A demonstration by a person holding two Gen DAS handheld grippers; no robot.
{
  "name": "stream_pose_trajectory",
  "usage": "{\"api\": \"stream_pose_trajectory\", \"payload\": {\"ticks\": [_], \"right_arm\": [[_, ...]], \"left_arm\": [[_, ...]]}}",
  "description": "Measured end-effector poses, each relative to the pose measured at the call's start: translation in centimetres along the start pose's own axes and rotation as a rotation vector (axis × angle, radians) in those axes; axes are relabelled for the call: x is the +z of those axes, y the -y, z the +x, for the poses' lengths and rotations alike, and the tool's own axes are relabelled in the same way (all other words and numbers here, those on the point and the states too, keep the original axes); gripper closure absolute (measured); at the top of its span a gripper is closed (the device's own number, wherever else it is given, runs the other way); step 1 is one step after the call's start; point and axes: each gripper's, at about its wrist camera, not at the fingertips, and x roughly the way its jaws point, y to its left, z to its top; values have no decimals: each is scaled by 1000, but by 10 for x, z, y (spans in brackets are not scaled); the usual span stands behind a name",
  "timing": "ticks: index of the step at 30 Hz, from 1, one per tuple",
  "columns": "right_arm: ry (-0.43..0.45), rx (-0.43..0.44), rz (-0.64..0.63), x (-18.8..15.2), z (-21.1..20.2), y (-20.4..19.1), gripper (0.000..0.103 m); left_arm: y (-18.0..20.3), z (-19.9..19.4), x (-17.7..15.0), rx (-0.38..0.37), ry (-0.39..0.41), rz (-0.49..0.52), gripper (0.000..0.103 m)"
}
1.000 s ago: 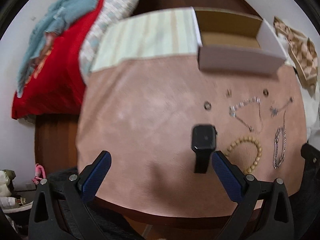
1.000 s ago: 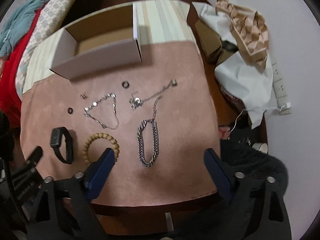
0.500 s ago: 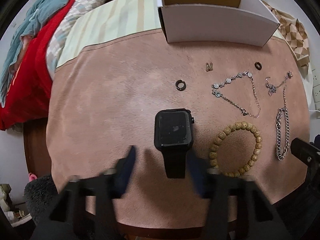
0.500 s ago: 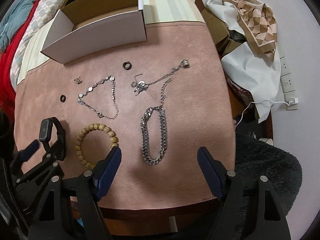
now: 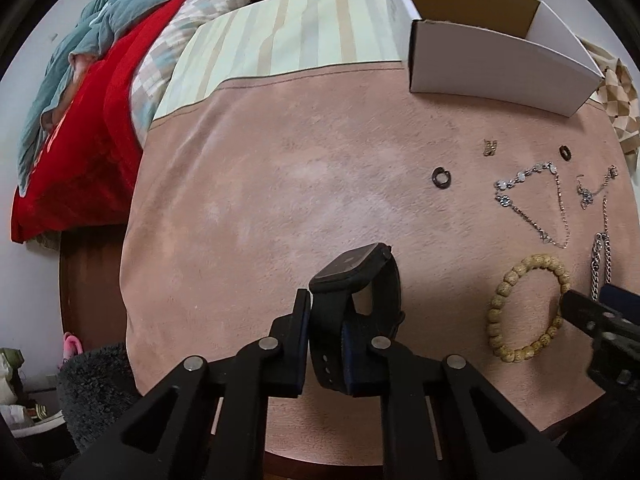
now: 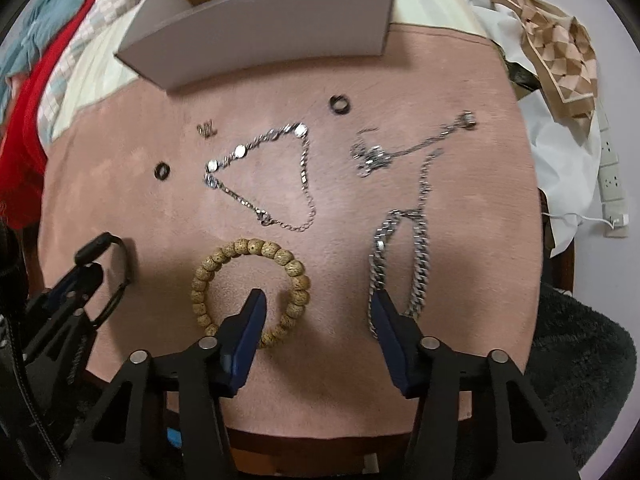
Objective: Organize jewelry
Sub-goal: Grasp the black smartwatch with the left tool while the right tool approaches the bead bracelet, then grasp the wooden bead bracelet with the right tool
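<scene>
Watch sits pinched by its strap between the closed fingers of the left gripper, low over the pink mat; its dark face tilts up and away toward the white box, the strap loop running back toward the camera. No writing is readable on it. To its right lies the bead bracelet, flat and round. The right gripper hangs half-open, its left fingertip inside the bead ring, its right one touching the thick chain bracelet. Farther up lie a thin chain, a tangled necklace and two dark rings.
</scene>
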Motion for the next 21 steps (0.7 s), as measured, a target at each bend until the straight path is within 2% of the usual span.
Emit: {"api": "stream_pose_trajectory", "payload": {"ticks": [5,6,12,21], "right_arm": [[9,-44,-51,-6,7,-16,83],[17,-51,-60,-8,6,-19,94],[63,-1,-56,-13,-8,-18,94],[183,79,-53,-4,-72,-14,94]], "left_arm": [[-3,3,2,-4,5,-8,93],[-4,3,1,-4,7,-9,93],[-3,-5,2,-8,24,-15,93],[-4,-39,11,-55,83,-34,93]]}}
